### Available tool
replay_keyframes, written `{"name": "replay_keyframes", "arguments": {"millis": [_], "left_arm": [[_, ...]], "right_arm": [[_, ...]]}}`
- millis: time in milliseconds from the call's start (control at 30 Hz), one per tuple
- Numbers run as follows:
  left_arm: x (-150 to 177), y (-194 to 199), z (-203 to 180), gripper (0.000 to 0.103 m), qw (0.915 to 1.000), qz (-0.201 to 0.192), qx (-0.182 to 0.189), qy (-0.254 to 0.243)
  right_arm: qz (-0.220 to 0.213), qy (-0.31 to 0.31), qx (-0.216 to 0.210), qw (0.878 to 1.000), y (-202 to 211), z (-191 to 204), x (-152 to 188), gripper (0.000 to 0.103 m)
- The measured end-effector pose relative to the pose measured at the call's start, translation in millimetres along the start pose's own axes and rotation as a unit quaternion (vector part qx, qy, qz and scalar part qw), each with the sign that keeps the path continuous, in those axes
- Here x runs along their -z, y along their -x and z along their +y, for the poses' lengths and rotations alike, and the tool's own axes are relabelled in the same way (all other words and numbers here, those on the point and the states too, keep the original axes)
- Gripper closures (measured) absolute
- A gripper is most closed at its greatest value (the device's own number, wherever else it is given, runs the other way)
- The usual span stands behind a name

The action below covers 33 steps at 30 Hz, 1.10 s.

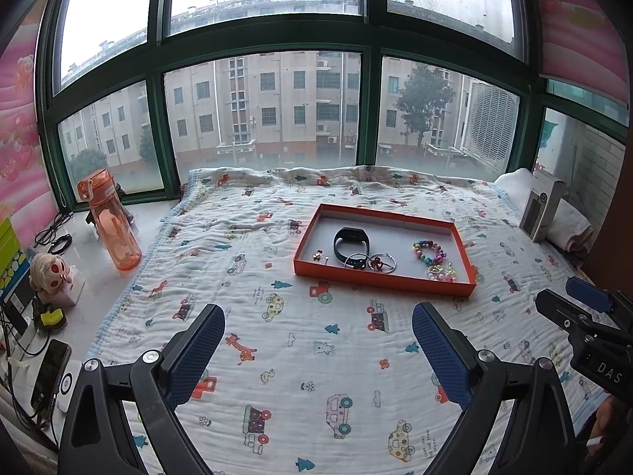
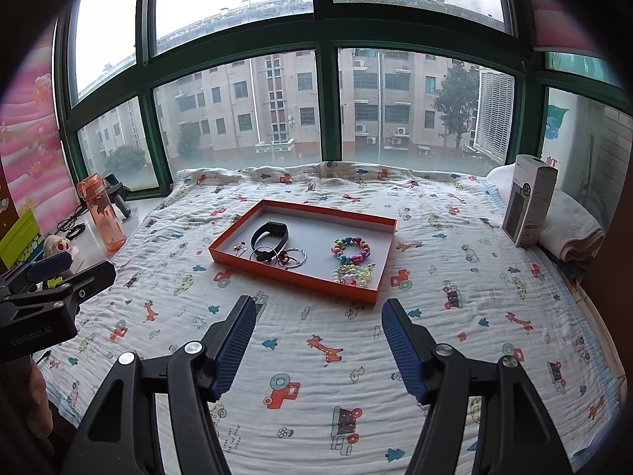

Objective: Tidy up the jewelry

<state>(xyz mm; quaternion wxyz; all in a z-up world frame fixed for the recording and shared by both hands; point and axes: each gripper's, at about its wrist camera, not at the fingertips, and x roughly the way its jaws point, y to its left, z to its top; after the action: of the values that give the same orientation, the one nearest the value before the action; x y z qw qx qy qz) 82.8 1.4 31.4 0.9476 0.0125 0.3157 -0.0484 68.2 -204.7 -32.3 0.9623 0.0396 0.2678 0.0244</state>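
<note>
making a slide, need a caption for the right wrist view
Open right gripper above a cartoon-print quilt, facing an orange cardboard tray of jewelry.

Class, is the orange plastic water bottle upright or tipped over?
Upright: the orange plastic water bottle stands on its base on the sill, lid uppermost.

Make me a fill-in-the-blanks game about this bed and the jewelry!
1. The jewelry lies in a shallow tray whose walls are ____.
2. The black wristband lies in the tray's ____ half.
3. Both the left gripper and the right gripper stand ____, holding nothing.
4. The bottle beside the bed is ____.

Missing words: orange; left; open; orange
</note>
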Motion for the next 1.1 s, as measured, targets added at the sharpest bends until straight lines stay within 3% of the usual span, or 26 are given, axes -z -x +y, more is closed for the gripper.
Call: {"name": "replay_keyframes", "arguments": {"millis": [1100], "left_arm": [[7.8, -1.6, 0.9, 0.000, 1.0000, -0.001, -0.003, 0.005]], "right_arm": [[0.005, 0.002, -0.005, 1.000, -3.1, 5.1, 3.1, 0.030]]}}
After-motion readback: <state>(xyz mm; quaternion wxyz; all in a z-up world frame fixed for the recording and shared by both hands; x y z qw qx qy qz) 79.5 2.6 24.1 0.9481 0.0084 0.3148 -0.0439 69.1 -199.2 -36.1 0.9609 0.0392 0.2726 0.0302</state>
